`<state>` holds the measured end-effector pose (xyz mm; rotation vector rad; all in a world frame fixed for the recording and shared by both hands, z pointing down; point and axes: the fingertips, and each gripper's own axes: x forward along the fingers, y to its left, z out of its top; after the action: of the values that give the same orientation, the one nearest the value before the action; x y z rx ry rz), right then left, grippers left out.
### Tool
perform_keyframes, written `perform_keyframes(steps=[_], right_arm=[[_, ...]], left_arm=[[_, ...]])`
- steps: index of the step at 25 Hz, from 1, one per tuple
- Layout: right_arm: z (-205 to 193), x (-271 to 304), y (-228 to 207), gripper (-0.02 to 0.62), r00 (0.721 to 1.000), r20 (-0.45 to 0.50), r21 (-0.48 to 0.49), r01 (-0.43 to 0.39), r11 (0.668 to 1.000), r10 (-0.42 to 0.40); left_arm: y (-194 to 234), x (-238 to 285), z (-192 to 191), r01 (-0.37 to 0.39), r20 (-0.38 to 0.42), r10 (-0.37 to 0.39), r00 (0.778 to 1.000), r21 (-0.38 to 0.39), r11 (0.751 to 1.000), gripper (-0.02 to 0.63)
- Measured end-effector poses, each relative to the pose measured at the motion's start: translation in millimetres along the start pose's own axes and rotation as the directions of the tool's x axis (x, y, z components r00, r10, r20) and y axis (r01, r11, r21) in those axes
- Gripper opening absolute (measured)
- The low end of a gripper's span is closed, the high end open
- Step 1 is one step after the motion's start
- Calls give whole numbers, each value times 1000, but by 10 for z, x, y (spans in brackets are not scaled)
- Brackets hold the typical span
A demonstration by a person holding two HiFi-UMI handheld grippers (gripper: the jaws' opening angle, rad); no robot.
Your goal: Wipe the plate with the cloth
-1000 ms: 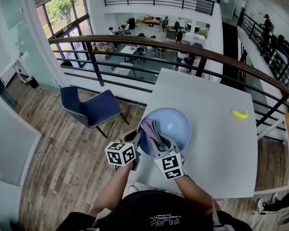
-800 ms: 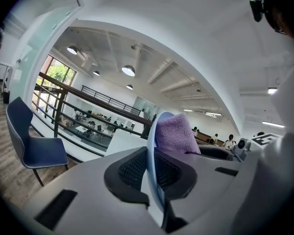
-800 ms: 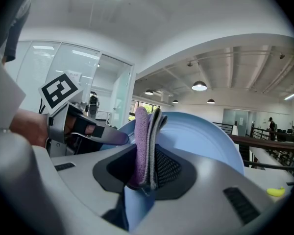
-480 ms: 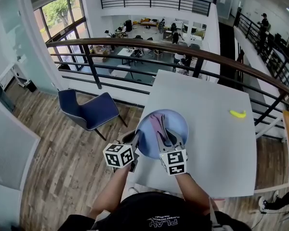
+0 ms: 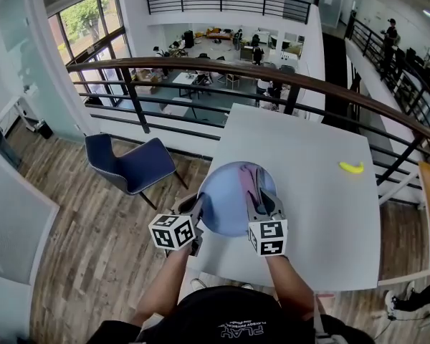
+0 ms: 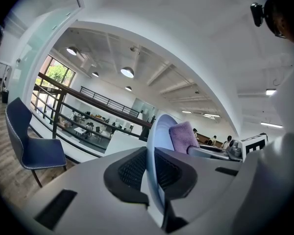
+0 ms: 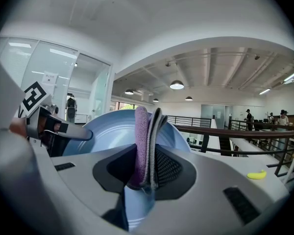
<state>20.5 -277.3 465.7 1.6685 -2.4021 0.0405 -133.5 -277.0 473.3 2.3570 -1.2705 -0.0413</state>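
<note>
Change, cloth (image 5: 252,180): shifted from the left part of the plate (image 5: 226,205), past its middle half a second ago, to the right part of its face now.
Change, right gripper (image 5: 262,196): carried rightward together with the cloth, its marker cube now further from the other cube.
Change, left gripper (image 5: 198,205): hardly displaced, kept at the near-left rim of the plate.
Change, plate: kept over the near-left corner of the table (image 5: 322,206), about where it was a second ago (any change in tilt too slight to tell).
Jaws, left gripper: narrow, clamped on the plate's rim, one ribbed pad on either side of it.
Jaws, right gripper: narrow, pinched on the folded cloth, with the purple layer to the left and a grey layer to the right.
Plate against left gripper: stands on edge between the pads and rises away from them toward the far side.
Plate against right gripper: sits just left of the jaws and behind them, hollow face turned toward them, with a strip of its pale blue showing below the cloth.
Cloth against plate: lies on the right part of the face, opposite the rim where the left gripper grips.
Cloth against left gripper: well to the right of those jaws, apart from them.
Banana (image 5: 352,167): lies far right on the table, well apart from plate and cloth.
Chair (image 5: 132,165): stands on the wooden floor left of the table.
</note>
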Motion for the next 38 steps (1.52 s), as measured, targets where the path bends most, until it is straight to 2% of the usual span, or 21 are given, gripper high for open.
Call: perform_keyframes(steps=[7, 11, 18, 22, 25, 28, 34, 38], right_arm=[[-147, -77, -163, 103, 998, -34, 36, 46, 998, -44], [-215, -136, -189, 104, 999, -37, 84, 43, 996, -40], [-298, -183, -196, 103, 998, -50, 112, 42, 993, -37], [-127, -226, 40, 103, 999, 6, 146, -45, 988, 45], [-58, -239, 461, 103, 989, 22, 100, -148, 984, 147], [-108, -241, 806, 103, 975, -7, 38, -220, 975, 221], [-278, -240, 1112, 103, 957, -81, 14, -278, 961, 278], [-351, -216, 1170, 103, 954, -123, 4, -275, 961, 274]], left_arm=[[37, -33, 3, -8, 15, 8, 1000, -18, 1000, 34], [65, -51, 27, -14, 24, 15, 1000, -31, 999, 34], [87, -31, -20, -37, 15, 37, 999, -18, 999, 34], [125, -2, -59, -61, 13, 61, 998, -19, 998, 34], [140, -2, -94, -69, 1, 69, 998, -6, 998, 34], [123, 11, -116, -67, 0, 67, 998, -19, 998, 34], [112, -46, -82, -65, 16, 66, 998, -36, 997, 32], [66, -85, -63, -61, 24, 62, 998, -45, 997, 32]])
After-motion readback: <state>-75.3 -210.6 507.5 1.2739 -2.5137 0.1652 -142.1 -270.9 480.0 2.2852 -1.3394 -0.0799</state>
